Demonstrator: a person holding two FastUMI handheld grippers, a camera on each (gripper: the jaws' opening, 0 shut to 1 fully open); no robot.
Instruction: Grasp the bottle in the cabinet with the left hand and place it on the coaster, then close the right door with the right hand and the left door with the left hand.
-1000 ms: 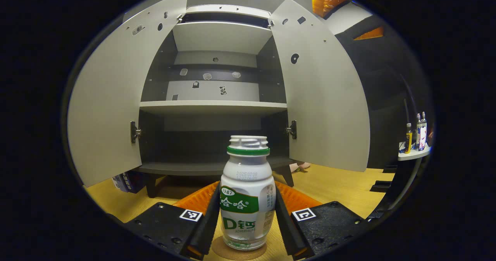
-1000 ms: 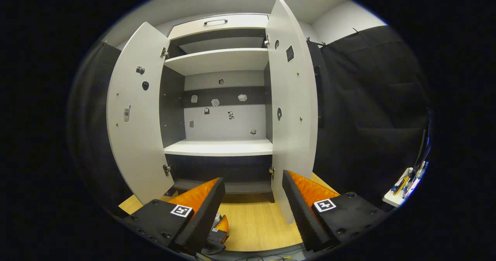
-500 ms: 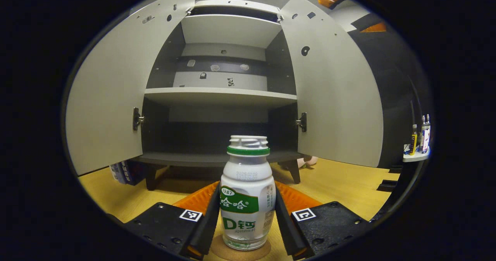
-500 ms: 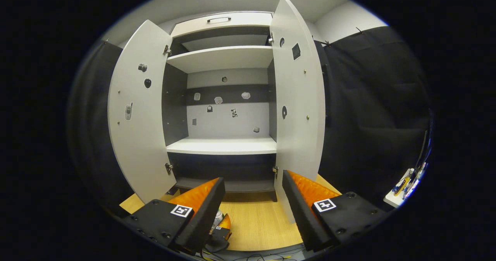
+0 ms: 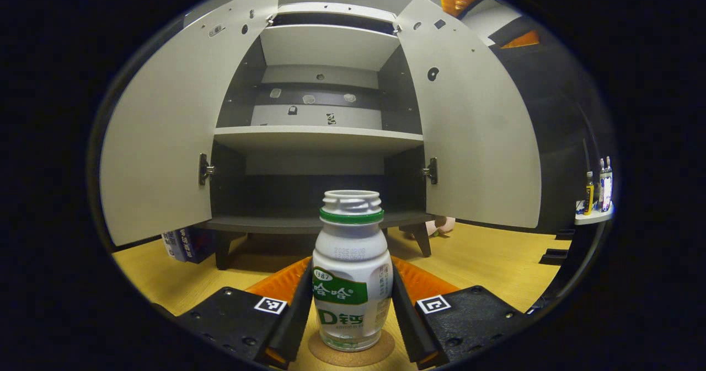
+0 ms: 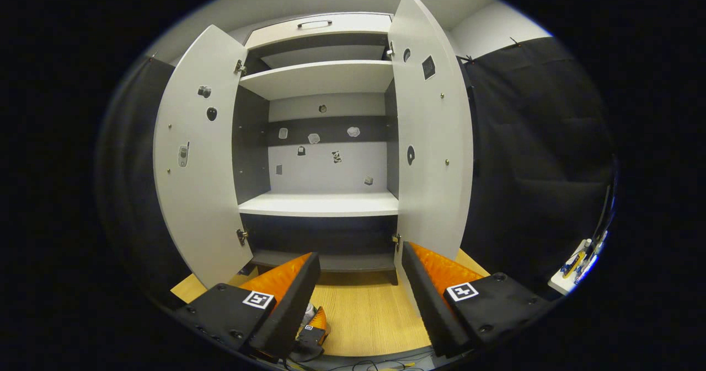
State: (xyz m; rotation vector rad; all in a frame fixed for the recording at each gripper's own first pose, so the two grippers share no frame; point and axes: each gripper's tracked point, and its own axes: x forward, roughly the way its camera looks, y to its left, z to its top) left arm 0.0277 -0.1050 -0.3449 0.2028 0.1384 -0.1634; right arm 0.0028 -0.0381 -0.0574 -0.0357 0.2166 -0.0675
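A white bottle (image 5: 352, 283) with a green label and a green neck ring stands upright on a round cork coaster (image 5: 381, 354) on the wooden table. My left gripper (image 5: 352, 270) is shut on it, one finger against each side. Behind it the grey cabinet (image 5: 320, 136) has its left door (image 5: 160, 139) and right door (image 5: 474, 134) swung wide. In the right gripper view my right gripper (image 6: 359, 252) is open and holds nothing; it hangs in front of the cabinet, its right finger just below the right door (image 6: 433, 150). The left door (image 6: 193, 167) stands wide.
A small side shelf (image 5: 593, 216) with several bottles is at the far right. A box (image 5: 182, 244) lies under the left door, and a pink object (image 5: 444, 225) lies by the cabinet's right leg. Cables (image 6: 358, 365) run along the table's near edge.
More of the coaster now shows under the bottle in the left gripper view. The right gripper has drifted slightly right and up, bringing the right door nearer.
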